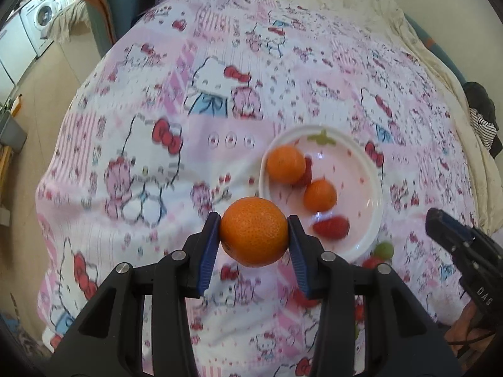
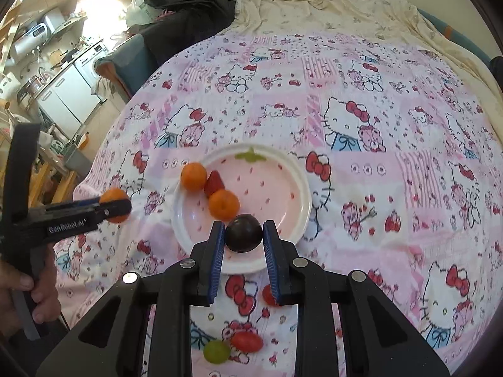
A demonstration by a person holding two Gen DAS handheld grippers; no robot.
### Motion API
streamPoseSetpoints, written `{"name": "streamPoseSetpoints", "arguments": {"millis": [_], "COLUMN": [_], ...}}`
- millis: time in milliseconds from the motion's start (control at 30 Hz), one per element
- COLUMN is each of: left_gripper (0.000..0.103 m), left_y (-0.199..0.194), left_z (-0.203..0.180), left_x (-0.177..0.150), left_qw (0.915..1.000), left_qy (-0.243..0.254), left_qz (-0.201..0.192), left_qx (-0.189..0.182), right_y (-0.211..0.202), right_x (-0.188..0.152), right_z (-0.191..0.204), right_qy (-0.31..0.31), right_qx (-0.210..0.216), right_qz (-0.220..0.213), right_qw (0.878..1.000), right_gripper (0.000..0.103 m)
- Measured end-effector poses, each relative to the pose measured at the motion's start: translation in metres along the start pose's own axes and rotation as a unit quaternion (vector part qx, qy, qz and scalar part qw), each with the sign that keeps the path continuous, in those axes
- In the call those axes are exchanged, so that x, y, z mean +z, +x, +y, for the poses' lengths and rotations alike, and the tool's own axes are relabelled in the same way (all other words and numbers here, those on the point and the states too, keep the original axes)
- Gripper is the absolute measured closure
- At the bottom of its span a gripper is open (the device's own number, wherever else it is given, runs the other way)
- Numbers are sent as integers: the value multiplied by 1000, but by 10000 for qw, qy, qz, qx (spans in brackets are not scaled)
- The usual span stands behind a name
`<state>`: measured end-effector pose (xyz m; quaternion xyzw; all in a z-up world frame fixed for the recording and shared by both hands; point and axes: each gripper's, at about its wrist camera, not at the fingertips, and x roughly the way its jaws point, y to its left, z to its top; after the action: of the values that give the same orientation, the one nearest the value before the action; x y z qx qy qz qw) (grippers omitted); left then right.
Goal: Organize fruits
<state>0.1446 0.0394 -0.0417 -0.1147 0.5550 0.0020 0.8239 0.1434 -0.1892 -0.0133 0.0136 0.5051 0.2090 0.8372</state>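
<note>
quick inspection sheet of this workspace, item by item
surface: bed under a pink cartoon-cat sheet, wrinkled.
job's things: strawberry-print plate holds two oranges and a strawberry; a second strawberry shows in the left view. Loose on the sheet: green grape, two small red fruits.
clutter: dark clothes at the far edge.
grippers: left claw shut on an orange; right claw shut on a dark plum above the plate's near rim.
cables: nothing seen.
surroundings: washing machine, kitchen counters.
</note>
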Motion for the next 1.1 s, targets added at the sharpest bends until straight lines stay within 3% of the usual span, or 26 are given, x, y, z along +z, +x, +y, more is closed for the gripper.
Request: {"name": "streamPoseSetpoints", "arguments": {"millis": [400,500,700,833,1100], "left_gripper": [65,65,65,64,64], "left_y": [28,42,76,79,82], "left_z": [-28,-38,-41,-44,-45], "left_x": [53,64,71,69,74], "left_qw": [9988,9964,9964,9941,9947], "left_qy": [442,785,797,1012,900], "left_qz": [-180,-302,-73,-200,-147], "left_qx": [-110,-111,-265,-340,-476], "right_y": [47,63,98,111,122], "right_x": [42,47,39,31,27], "right_z": [-14,-18,-26,-40,-60], "right_qy": [0,-17,25,294,717], "right_qx": [62,42,76,203,301], "right_qz": [148,219,570,769,973], "right_qw": [9999,9997,9983,9964,9922], "right_gripper": [77,77,77,77,77]}}
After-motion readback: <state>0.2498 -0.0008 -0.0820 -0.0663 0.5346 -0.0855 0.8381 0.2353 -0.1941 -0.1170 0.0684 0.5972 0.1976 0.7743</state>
